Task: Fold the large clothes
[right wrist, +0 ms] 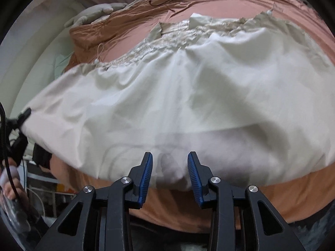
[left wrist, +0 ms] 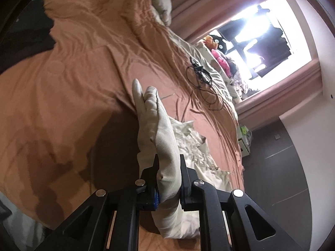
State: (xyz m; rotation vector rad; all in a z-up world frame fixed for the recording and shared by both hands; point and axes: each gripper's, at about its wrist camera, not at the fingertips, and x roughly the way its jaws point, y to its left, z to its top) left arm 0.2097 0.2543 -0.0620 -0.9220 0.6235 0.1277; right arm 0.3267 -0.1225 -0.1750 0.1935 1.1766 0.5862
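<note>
One corner of the cream garment (left wrist: 165, 146) is pinched in the left gripper (left wrist: 168, 179), lifted off the orange bedsheet (left wrist: 73, 83). Right view: right gripper (right wrist: 170, 167) spread, empty, above the still mostly unfolded garment.

Black tangled cable (left wrist: 201, 79) & grey pillow (left wrist: 161, 2) block far bedside; orange bedsheet (left wrist: 62, 96) btwn lies open.

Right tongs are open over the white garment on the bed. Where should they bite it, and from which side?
Take the near hem of the white garment, the edge lying just ahead of the right tongs. Come from the near side, low over the orange bedsheet. That edge lies free there, while the left tongs already grip the other end.
</note>
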